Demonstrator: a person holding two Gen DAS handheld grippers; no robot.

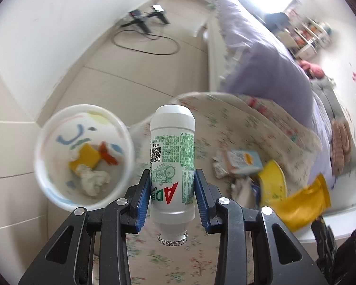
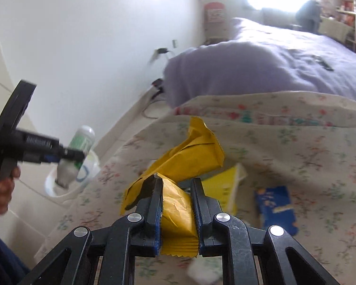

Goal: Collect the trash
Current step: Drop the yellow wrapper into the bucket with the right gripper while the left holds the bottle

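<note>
Left wrist view: left gripper clamps bottle; right gripper pinches yellow wrapper.

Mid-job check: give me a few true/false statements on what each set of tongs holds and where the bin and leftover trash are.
1. The left tongs grip a white bottle. True.
2. The bottle's cap end points away from the camera. False: its open neck faces the camera, base away.
3. The right tongs are empty. False: they clamp a yellow wrapper.
4. The white bin already holds trash. True: crumpled paper and yellow scraps lie inside.
5. A blue packet lies on the floral sheet. True.
</note>
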